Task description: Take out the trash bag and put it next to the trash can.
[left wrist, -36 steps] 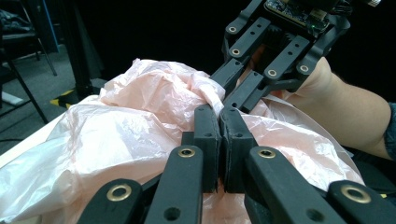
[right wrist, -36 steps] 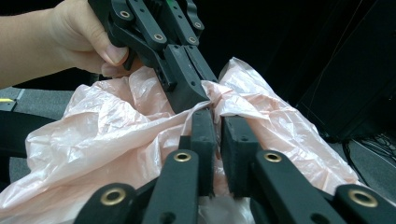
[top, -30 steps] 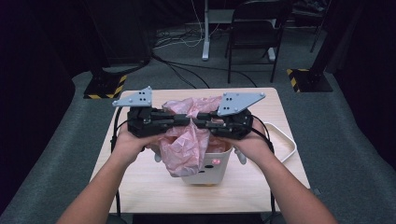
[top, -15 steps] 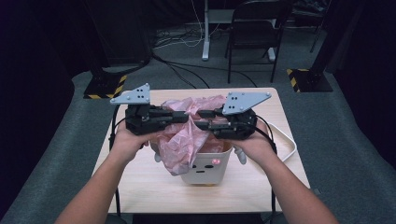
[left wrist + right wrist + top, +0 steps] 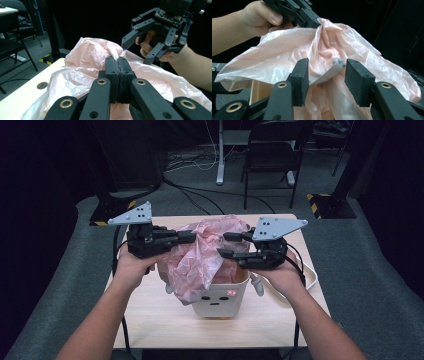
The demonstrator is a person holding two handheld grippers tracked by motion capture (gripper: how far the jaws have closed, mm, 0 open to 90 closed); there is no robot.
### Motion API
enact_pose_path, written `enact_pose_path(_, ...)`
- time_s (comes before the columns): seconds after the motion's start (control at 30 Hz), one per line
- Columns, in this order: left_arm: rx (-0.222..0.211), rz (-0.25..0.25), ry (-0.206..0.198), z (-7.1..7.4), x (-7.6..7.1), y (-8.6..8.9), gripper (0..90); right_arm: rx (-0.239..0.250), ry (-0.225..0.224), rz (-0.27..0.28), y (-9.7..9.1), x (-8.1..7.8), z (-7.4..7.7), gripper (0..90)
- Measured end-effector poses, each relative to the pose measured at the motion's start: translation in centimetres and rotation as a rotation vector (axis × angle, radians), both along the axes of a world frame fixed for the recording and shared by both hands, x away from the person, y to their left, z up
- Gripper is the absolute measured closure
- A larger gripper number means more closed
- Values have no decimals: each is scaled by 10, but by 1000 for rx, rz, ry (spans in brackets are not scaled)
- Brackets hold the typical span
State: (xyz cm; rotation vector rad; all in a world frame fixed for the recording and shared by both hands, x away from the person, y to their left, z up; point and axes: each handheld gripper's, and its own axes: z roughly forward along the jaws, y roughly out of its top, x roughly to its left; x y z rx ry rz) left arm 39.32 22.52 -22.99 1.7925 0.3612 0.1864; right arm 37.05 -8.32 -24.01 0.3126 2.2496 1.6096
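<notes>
At centre frame, we hold a thin pink plastic bag (image 5: pixel 202 255) draped over a small white bin (image 5: pixel 220 297) on the table (image 5: pixel 150 320). Light, limp and slippery, it looks best pinched at a gathered fold. Our left gripper (image 5: pixel 117 72) is clamped on one; the right gripper (image 5: pixel 325 77), jaws just opening, stands apart around the film.

Pink plastic bag (image 5: pixel 200 255): thin, translucent, heavily crinkled film. Bunched and lifted above the bin, one flap hanging down over the bin's front left rim. One gathered fold is pinched at the top.

Small bin (image 5: pixel 220 301): cream, open-topped, with a simple face printed on its front wall. Stands upright at the middle of the worktop (image 5: pixel 150 320), the bag partly inside it.
</notes>
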Motion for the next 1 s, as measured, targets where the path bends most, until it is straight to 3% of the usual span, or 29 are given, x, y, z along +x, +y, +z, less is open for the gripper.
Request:
enact_pose_path(0.47, -13, 50, -34, 22, 1, 10, 889, 12, -20, -33, -14, -7, 4, 480)
enact_pose_path(1.0, -34, 102, -74, 42, -2, 29, 889, 10, 16, -18, -12, -5, -5, 427)
